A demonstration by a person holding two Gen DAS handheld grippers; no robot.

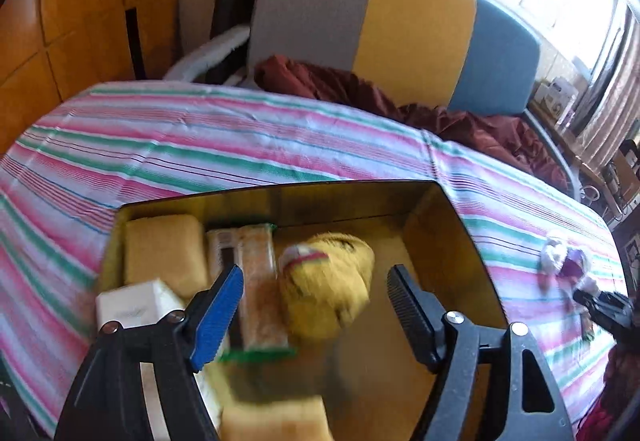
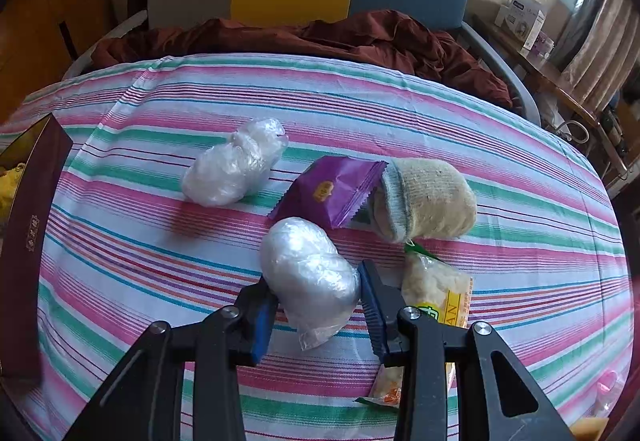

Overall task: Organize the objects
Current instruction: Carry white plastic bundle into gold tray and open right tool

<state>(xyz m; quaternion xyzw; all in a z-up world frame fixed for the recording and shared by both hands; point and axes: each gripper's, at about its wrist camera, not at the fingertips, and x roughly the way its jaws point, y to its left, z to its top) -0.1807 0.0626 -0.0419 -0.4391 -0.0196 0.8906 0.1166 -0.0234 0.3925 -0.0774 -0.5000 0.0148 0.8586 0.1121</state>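
Right tool (image 2: 316, 305) around plastic bundle (image 2: 310, 273)

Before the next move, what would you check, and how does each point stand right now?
1. Left gripper open, nothing between its fingers: ok.
2. Yellow rolled sock inside the box: ok, though blurred.
3. Right gripper shut on the plastic-wrapped bundle: ok.
4. Bundle lifted off the striped cloth: cannot tell.
5. Free space left in the box: ok.
6. Table tidied: not ok; purple packet and grey sock remain outside.
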